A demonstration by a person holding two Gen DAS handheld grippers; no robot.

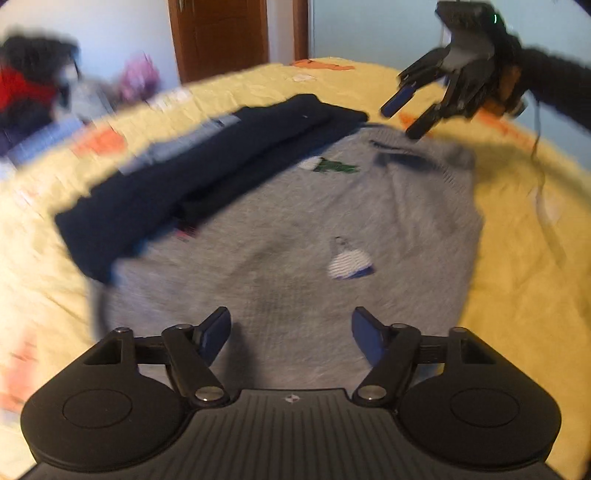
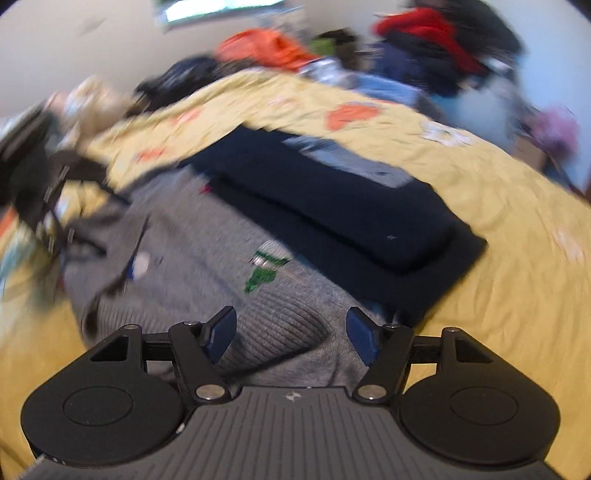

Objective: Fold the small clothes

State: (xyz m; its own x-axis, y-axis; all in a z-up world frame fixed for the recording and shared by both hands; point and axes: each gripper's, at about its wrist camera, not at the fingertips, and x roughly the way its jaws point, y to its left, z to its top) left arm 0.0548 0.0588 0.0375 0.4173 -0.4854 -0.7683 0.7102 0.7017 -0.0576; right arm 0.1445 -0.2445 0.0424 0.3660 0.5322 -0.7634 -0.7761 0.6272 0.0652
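Note:
A small grey knit sweater (image 1: pixel 288 236) with a green motif (image 1: pixel 334 166) lies flat on the yellow bed cover (image 1: pixel 524 258). A folded navy garment (image 1: pixel 207 177) lies along its left side, partly on it. My left gripper (image 1: pixel 291 325) is open and empty, hovering over the sweater's bottom hem. My right gripper (image 1: pixel 410 110) is open above the sweater's collar end. In the right wrist view the right gripper (image 2: pixel 291 328) is open over the grey sweater (image 2: pixel 221 266) near its collar, with the navy garment (image 2: pixel 332 206) beyond. Both views are blurred.
Piles of clothes, red (image 2: pixel 424 26) and orange (image 2: pixel 266 48), lie past the bed's far edge. A brown door (image 1: pixel 221 37) stands behind the bed. The left gripper (image 2: pixel 33 177) shows blurred at the left of the right wrist view.

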